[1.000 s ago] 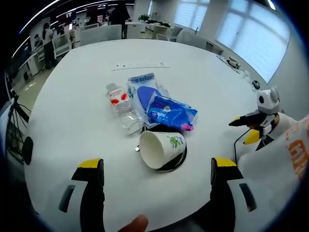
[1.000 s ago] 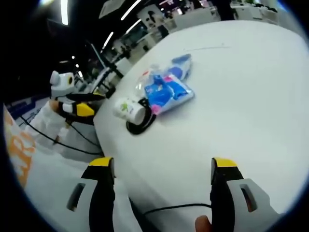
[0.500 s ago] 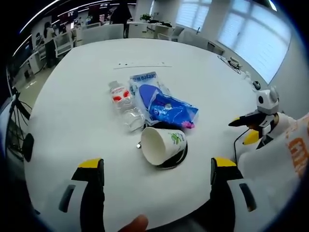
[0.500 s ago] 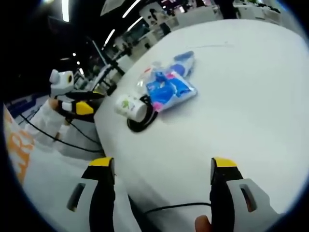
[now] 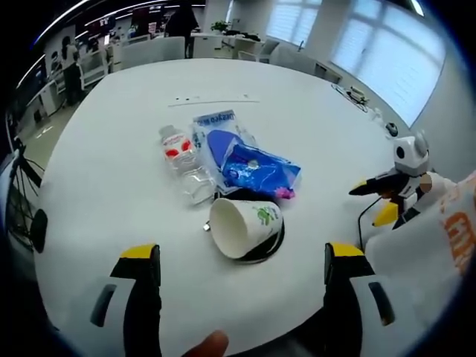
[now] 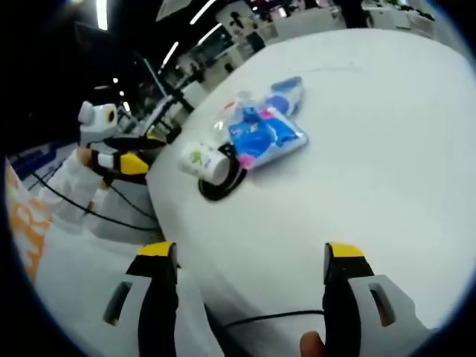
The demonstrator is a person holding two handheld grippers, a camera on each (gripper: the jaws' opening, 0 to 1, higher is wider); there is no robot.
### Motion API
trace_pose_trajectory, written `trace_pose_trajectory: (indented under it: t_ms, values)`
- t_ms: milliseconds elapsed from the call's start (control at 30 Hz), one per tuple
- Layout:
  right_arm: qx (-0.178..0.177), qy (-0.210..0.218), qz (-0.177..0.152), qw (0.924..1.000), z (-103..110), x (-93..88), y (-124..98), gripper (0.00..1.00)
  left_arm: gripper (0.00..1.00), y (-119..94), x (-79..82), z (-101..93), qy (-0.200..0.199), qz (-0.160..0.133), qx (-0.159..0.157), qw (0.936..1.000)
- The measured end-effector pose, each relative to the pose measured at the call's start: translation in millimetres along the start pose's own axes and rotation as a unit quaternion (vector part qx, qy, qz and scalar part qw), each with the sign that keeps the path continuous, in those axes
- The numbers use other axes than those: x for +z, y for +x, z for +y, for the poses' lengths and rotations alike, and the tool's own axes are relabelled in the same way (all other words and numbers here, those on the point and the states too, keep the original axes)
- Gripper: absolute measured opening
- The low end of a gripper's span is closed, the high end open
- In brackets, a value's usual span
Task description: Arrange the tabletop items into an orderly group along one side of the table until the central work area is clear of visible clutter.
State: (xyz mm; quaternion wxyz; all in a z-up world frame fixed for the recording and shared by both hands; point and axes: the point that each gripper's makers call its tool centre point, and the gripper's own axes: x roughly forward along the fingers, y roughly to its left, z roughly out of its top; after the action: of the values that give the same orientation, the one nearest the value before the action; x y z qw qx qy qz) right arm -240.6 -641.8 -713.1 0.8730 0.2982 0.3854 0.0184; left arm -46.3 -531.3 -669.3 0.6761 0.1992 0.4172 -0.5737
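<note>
A white paper cup (image 5: 243, 227) lies on its side on the white table (image 5: 111, 178), mouth toward me, resting against a black ring (image 5: 269, 249). Behind it lie a blue plastic packet (image 5: 251, 163) and a clear water bottle (image 5: 182, 163) with a red label. My left gripper (image 5: 242, 274) hovers open in front of the cup, nothing between its jaws. In the right gripper view the cup (image 6: 203, 163), the black ring (image 6: 220, 187) and the blue packet (image 6: 265, 128) sit up and to the left. My right gripper (image 6: 244, 269) stands open over the table's near edge (image 6: 186, 260). The other gripper (image 6: 123, 161) shows at left.
A thin pale strip (image 5: 212, 100) lies far back on the table. A black cable (image 6: 268, 318) runs across near my right jaws. Chairs and desks (image 5: 149, 48) stand beyond the table. A sleeve with orange print (image 5: 454, 223) is at right.
Both views shifted only slightly with my hands. The cup, packet and bottle lie where they were, and both grippers stay open.
</note>
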Motion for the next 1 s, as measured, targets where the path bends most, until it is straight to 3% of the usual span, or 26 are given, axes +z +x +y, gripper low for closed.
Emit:
trace_pose_trajectory:
  t_ms: [633,1000]
  values:
    - [-0.008,0.011,-0.006,0.9999,-8.7,1.8,-2.2,0.79,0.93,4.0,-0.3,3.3,-0.003,0.005,-0.003,1.0000]
    - [-0.010,0.012,-0.007,0.9999,-11.4,4.8,-2.4,0.79,0.90,7.2,19.4,7.9,-0.038,-0.027,-0.007,0.9989]
